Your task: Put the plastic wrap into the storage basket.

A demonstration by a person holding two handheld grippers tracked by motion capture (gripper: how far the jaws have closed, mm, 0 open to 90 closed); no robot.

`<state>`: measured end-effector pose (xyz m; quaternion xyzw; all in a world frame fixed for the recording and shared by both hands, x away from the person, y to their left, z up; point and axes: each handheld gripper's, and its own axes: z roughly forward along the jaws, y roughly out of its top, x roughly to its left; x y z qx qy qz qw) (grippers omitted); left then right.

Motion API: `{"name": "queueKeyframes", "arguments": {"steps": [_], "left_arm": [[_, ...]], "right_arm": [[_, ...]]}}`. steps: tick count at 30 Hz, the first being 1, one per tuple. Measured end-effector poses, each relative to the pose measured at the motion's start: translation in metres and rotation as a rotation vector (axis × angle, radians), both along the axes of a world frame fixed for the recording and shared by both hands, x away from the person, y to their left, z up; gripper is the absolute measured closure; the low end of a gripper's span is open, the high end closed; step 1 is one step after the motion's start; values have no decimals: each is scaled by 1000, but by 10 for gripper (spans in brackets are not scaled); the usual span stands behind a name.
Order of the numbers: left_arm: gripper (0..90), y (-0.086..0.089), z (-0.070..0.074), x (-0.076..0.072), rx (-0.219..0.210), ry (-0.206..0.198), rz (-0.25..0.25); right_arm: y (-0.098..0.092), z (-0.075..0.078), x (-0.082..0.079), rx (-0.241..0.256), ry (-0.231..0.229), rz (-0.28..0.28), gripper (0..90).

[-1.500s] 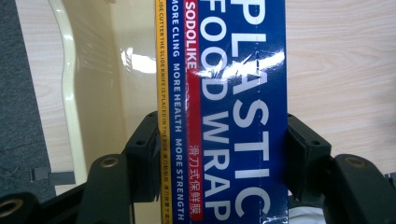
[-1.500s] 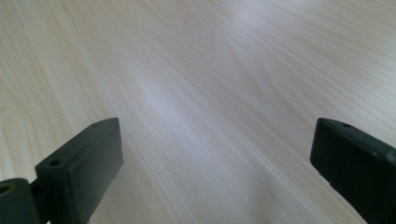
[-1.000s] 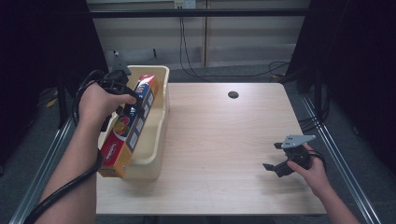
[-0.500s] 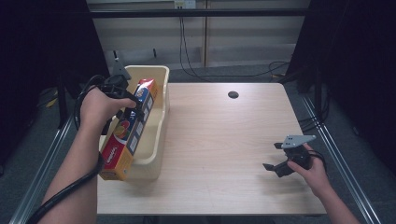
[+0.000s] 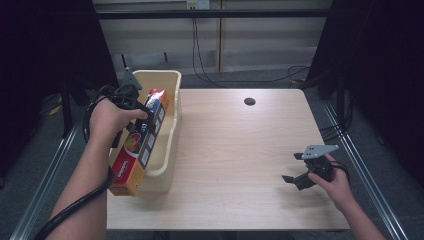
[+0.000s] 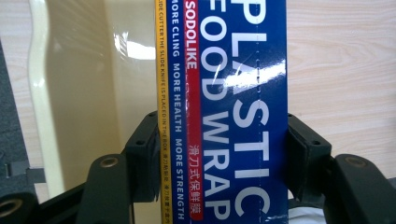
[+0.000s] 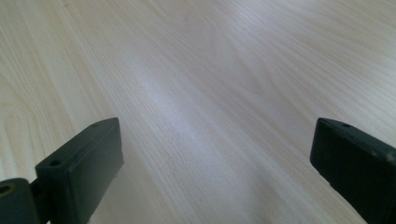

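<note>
The left gripper's [image 6: 219, 158] fingers [image 6: 144, 154] are clamped on either side of a long blue plastic wrap box [image 6: 224, 93], held tilted over a cream bin [image 5: 167, 145] at the counter's [image 5: 240, 145] left edge. The right gripper [image 5: 300, 172], fingers [image 7: 79, 168] spread wide and holding nothing, hovers low over bare wood near the right corner.

Left gripper [image 5: 136, 107] is holding a long box [image 5: 139, 145] tilted over the beige bin [image 5: 172, 131], apparently clamped. Right gripper [image 5: 295, 170] is hovering near the table's [image 5: 235, 150] right edge, jaws spread.
</note>
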<state>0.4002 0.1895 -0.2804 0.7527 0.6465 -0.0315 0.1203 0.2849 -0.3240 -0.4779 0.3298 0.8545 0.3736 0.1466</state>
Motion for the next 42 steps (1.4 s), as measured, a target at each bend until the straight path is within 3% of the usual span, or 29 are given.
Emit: {"name": "queueKeyframes", "arguments": {"steps": [23, 42], "left_arm": [[403, -7, -23, 4, -9, 43, 4], [400, -12, -35, 8, -7, 55, 6]], "right_arm": [[-1, 0, 0, -2, -2, -4, 24], [-2, 0, 0, -6, -1, -3, 26]]}}
